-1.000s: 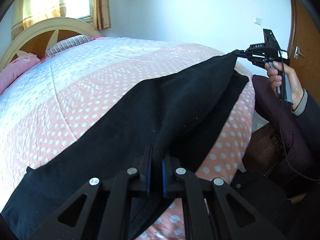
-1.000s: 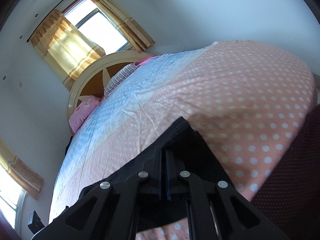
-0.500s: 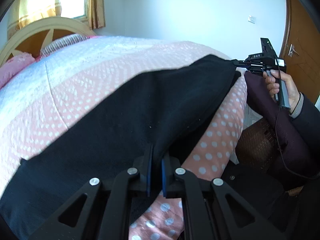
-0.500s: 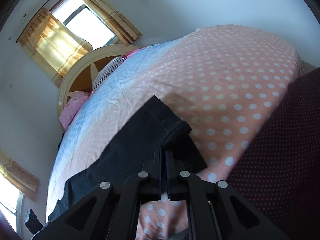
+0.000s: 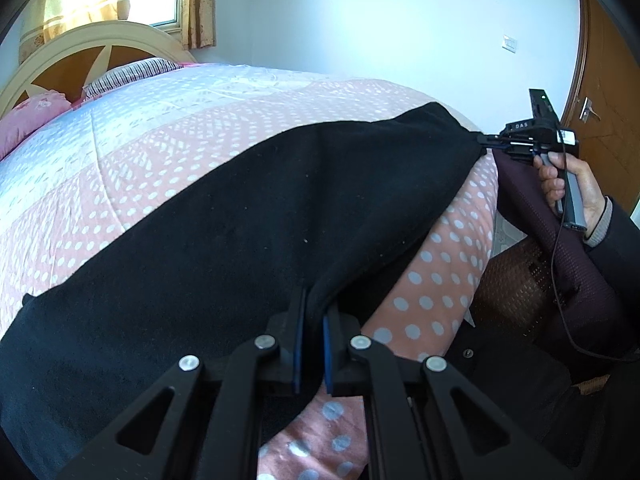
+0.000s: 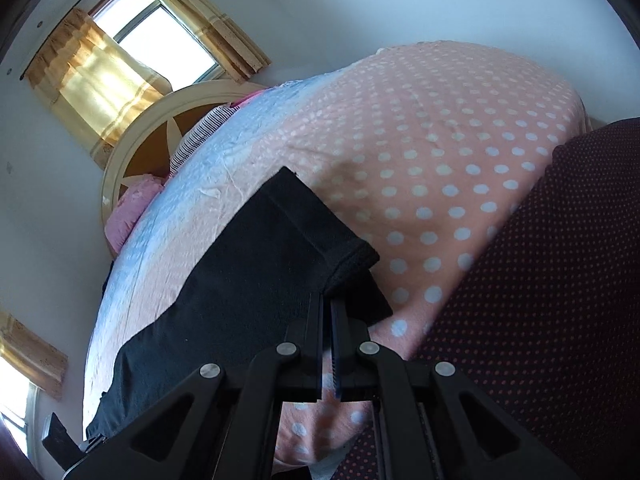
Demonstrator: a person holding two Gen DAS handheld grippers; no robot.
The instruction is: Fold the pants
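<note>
A bedroom with pale walls holds one bed (image 5: 168, 148), its quilt pink with white dots near the foot and pale blue toward the arched headboard (image 5: 80, 52).

One pair of black pants (image 5: 240, 248) lies across the near part of the quilt, stretched in a long band between the two grippers. The left gripper (image 5: 311, 320) is clamped tight on the near edge of the fabric, which rises in a fold straight between its jaws. The right gripper (image 5: 486, 141), seen ahead and to the right of the left jaws, pinches the far corner of the pants at the bed's foot edge, with a hand (image 5: 568, 184) around its handle. In the right wrist view the right gripper (image 6: 326, 304) grips a hem just ahead of its closed jaws; the cloth seems doubled there, though the dark fabric makes the layers hard to separate.

Left of and beyond both jaws the quilt is bare up to the pillows: two are visible, one pink (image 5: 32, 116) and one striped (image 5: 128, 74). Right of the jaws the bed's edge drops away close by, where dark dotted clothing (image 6: 540, 280) on the person fills the space. A wooden door (image 5: 604, 92) stands beyond the right gripper, and two curtained windows (image 6: 160, 36) show in the right wrist view.
</note>
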